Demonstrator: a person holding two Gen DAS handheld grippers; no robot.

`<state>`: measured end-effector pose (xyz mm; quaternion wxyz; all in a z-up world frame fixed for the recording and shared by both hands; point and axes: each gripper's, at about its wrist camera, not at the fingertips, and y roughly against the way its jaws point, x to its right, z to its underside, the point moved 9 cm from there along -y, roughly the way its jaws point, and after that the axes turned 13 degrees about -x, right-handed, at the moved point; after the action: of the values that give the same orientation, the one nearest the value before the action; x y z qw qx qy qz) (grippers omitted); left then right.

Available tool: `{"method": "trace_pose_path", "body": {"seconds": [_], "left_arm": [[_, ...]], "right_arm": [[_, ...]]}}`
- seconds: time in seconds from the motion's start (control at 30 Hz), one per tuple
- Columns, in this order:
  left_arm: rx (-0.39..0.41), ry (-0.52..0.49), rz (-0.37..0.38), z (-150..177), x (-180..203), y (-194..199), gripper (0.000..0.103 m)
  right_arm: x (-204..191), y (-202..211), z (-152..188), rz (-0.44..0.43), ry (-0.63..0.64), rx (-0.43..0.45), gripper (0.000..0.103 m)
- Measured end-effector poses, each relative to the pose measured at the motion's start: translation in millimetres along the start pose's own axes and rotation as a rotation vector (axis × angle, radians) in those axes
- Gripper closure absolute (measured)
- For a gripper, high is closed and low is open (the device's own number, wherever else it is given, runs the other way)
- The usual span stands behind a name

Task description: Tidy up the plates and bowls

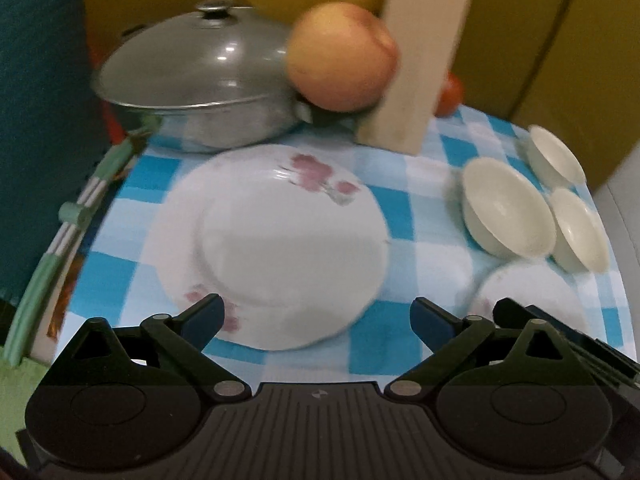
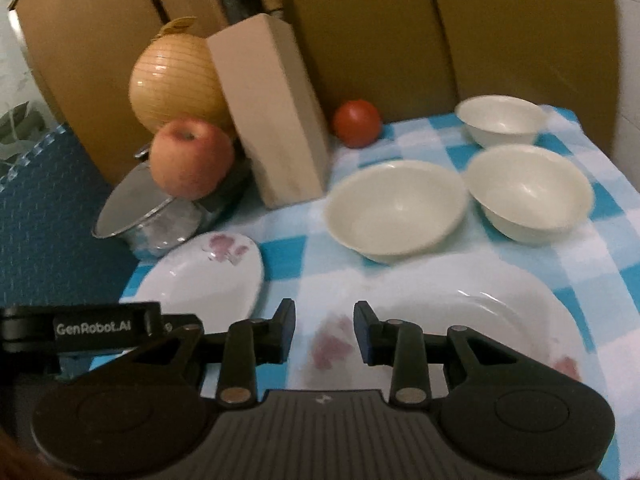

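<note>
A large white plate with pink flowers [image 1: 276,248] lies on the checked cloth in the left wrist view. My left gripper [image 1: 318,316] hovers over its near rim, open wide, nothing between the fingers. A second flowered plate [image 2: 480,320] lies under my right gripper [image 2: 324,326], whose fingers stand a narrow gap apart, with only the plate's pink-flowered rim visible through it, not pinched. Three cream bowls [image 2: 396,208], [image 2: 528,196], [image 2: 500,120] sit upright beyond that plate, close together.
A lidded metal pot [image 1: 200,80], an apple [image 1: 342,56], a wooden knife block [image 1: 424,60], an onion [image 2: 176,80] and a tomato [image 2: 356,122] crowd the back. Cardboard walls stand behind. The blue-and-white cloth [image 1: 400,208] ends at the table's right edge.
</note>
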<state>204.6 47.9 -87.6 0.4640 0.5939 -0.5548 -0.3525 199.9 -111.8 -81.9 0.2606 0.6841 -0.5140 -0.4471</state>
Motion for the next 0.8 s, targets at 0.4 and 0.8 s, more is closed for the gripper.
{"method": "trace_pose_path", "body": {"seconds": [0.4, 0.8], "left_arm": [[-0.001, 0.112, -0.054, -11, -47, -1, 0.002], [0.004, 0.129, -0.069, -16, -59, -3, 0.002]], "right_arm": [[-26, -24, -13, -0.031, 0.035, -0.024, 0.07], [-44, -39, -21, -0.055, 0.052, -0.044, 0.069]]}}
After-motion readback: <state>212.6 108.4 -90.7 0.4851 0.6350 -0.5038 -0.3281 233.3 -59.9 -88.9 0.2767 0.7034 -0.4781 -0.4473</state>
